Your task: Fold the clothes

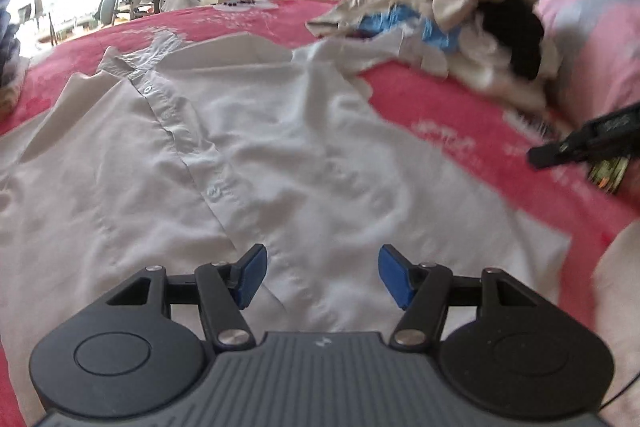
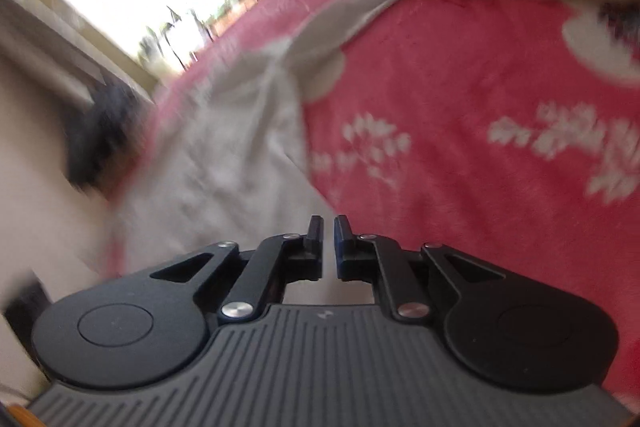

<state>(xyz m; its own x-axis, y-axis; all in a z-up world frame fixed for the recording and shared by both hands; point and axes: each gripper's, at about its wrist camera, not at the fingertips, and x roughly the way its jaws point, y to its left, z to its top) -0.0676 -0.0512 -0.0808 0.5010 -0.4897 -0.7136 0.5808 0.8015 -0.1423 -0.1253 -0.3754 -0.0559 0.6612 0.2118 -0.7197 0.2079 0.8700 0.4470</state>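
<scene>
Spread flat and buttoned ahead of the released left gripper (image 1: 320, 277), shirt (image 1: 240, 155) on the bed (image 1: 460, 107), right gripper (image 2: 328, 239) nearly clenched on nothing beside its edge: probably mid-fold, needing a hem or sleeve pinched.

Thin, smooth woven-cloth shirt (image 1: 248, 147) lies on what looks like a fleecy red blanket (image 1: 472, 115).

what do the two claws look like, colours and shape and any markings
Both are matte black. The left claw has two linkage arms with silver pivot screws, round discs at either side, a ribbed grey body bearing a small pale logo, and blue pads on its fingers. The right claw has the same build; its pads look dark, with a hint of blue on one. No sleeve is clearly visible.
</scene>
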